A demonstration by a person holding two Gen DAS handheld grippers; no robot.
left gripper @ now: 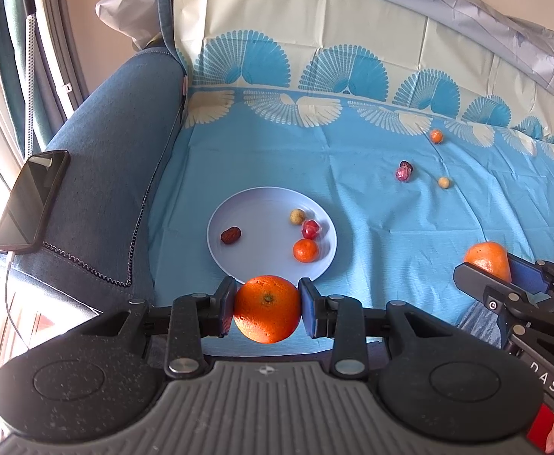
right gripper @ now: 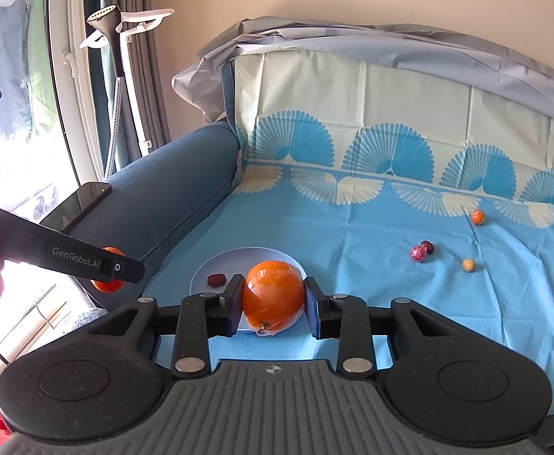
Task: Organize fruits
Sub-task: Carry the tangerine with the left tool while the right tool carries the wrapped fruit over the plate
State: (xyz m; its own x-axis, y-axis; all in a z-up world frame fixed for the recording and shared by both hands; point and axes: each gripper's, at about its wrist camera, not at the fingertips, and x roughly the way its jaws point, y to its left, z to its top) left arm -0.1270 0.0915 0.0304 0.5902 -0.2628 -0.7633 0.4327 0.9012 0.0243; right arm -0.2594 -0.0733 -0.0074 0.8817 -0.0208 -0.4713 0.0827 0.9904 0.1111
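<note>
Gripping oranges: left gripper point(left gripper: 267, 308), right gripper point(right gripper: 274, 304) | plate point(left gripper: 254, 204) ahead | phone point(left gripper: 30, 201) on armrest

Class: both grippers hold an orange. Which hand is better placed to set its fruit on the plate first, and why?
Probably the left. The left gripper, shut on its orange, hangs at the plate rim. The right gripper holds its orange farther off, over the cloth.

Left black two-finger gripper point(left gripper: 267, 305) tilted steeply down, blue pads clamped on a round orange point(left gripper: 267, 309). Right black two-finger gripper point(right gripper: 274, 301) pitched shallower, pads clamped on a plastic-wrapped orange point(right gripper: 273, 301). Both side by side.
</note>
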